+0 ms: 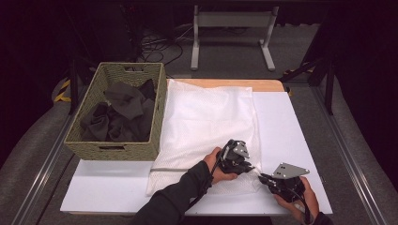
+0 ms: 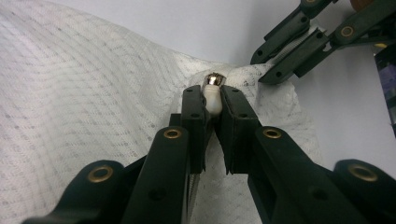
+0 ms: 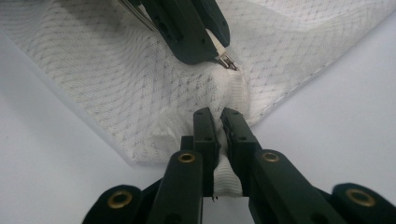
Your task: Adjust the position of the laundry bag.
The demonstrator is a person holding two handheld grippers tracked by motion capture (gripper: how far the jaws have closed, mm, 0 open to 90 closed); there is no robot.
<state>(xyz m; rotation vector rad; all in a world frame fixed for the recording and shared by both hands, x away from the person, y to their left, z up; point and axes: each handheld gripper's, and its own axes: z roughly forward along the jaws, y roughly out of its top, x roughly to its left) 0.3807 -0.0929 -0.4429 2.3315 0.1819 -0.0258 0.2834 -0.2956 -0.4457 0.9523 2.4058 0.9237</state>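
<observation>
A white mesh bag (image 1: 206, 126) lies flat on the white worktop (image 1: 291, 136), its left edge just beside a woven basket (image 1: 117, 145) that holds dark clothes (image 1: 119, 115). The work goes on at the bag's near right corner.

The left gripper (image 1: 248, 167) reaches in over the bag from the person's side. In the left gripper view its fingers (image 2: 194, 116) are clenched on a small white zipper pull (image 2: 213, 99) with a metal end, which stands up between the two pads just above the cloth. The mesh bunches up around that spot.

The right gripper (image 1: 261, 178) sits just beside it, at the bag's corner near the front edge of the worktop. In the right gripper view its fingers (image 3: 205, 133) are clenched on a ribbed white band (image 3: 227, 179) of the bag's corner, which runs down between the pads and out below them. The two grippers' tips lie close together, with only a short hump of gathered mesh between them, the zipper pull on the far side of that hump from the right gripper.
</observation>
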